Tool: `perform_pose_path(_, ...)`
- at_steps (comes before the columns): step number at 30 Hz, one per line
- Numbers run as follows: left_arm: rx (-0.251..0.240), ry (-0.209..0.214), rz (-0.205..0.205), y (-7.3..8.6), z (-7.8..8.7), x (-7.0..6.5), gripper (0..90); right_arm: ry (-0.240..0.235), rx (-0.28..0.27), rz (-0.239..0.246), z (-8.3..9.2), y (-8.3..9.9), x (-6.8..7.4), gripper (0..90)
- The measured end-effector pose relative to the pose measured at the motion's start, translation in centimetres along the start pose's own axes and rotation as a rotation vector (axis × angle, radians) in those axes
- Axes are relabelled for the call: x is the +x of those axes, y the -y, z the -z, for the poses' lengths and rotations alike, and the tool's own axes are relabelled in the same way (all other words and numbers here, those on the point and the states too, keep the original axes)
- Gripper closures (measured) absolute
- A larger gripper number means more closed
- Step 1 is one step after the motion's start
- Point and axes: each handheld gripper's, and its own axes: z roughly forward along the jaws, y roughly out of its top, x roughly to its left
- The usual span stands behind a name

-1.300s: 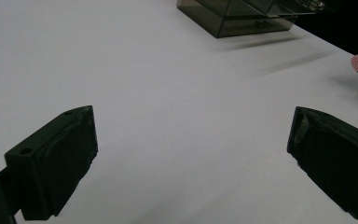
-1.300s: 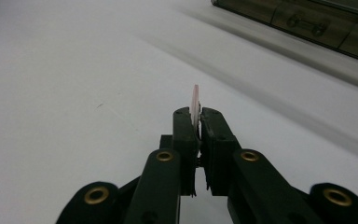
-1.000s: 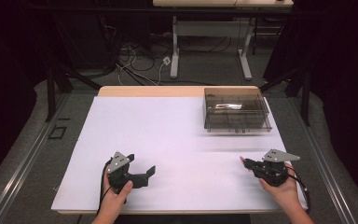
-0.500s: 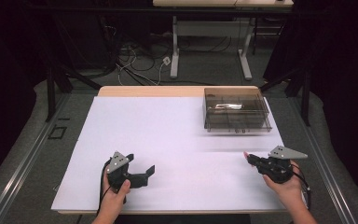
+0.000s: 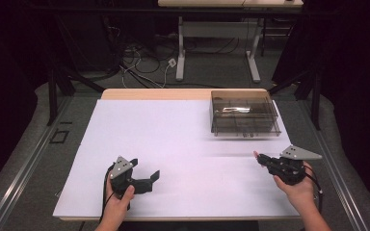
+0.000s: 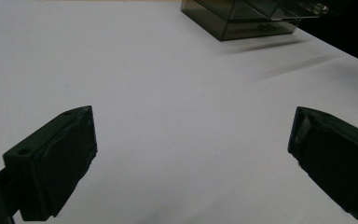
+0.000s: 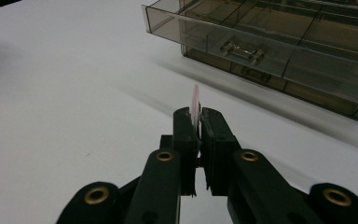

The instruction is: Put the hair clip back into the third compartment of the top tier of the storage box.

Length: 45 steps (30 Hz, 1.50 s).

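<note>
My right gripper [image 7: 198, 116] is shut on a thin pink strip [image 7: 195, 99] whose end sticks out past the jaw tips. In the high view that right gripper [image 5: 261, 159] hovers near the table's right edge with the pink strip's tip [image 5: 256, 154] pointing left, short of a smoky clear drawer box [image 5: 243, 114]. The box [image 7: 279, 37] has a drawer pulled out, divided into compartments. My left gripper [image 5: 146, 169] rests low at the front left, its jaws wide apart with nothing between them [image 6: 193, 140]. The box [image 6: 242, 18] lies far off in that view.
A white sheet [image 5: 173, 139] covers the tabletop, with a wooden strip [image 5: 154, 94] at the far edge. Beyond the table are desk legs and cables [image 5: 144, 62] on a dark floor.
The right gripper has shifted slightly to the right with the pink strip still in it. The left gripper has stayed in place.
</note>
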Motion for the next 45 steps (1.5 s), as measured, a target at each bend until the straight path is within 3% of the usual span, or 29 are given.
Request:
perform_pose_path(16, -0.004, -0.009, -0.004, 0.0, 0.2, 0.0, 1.2, 0.027, -0.023, 0.010, 0.2, -2.4, -0.5, 85.4)
perform_pose_path(32, -0.008, -0.011, -0.005, -0.1, 0.2, 0.0, 1.2, 0.014, -0.045, 0.000, -0.5, -4.9, -1.3, 85.4)
perform_pose_path(40, -0.006, -0.011, -0.008, -0.1, 0.2, 0.0, 1.2, 0.026, -0.065, -0.013, -0.8, -6.1, -1.5, 85.4)
perform_pose_path(45, -0.006, -0.011, -0.006, 0.0, 0.2, 0.1, 1.2, 0.057, -0.076, -0.003, -0.9, -6.7, -1.9, 85.4)
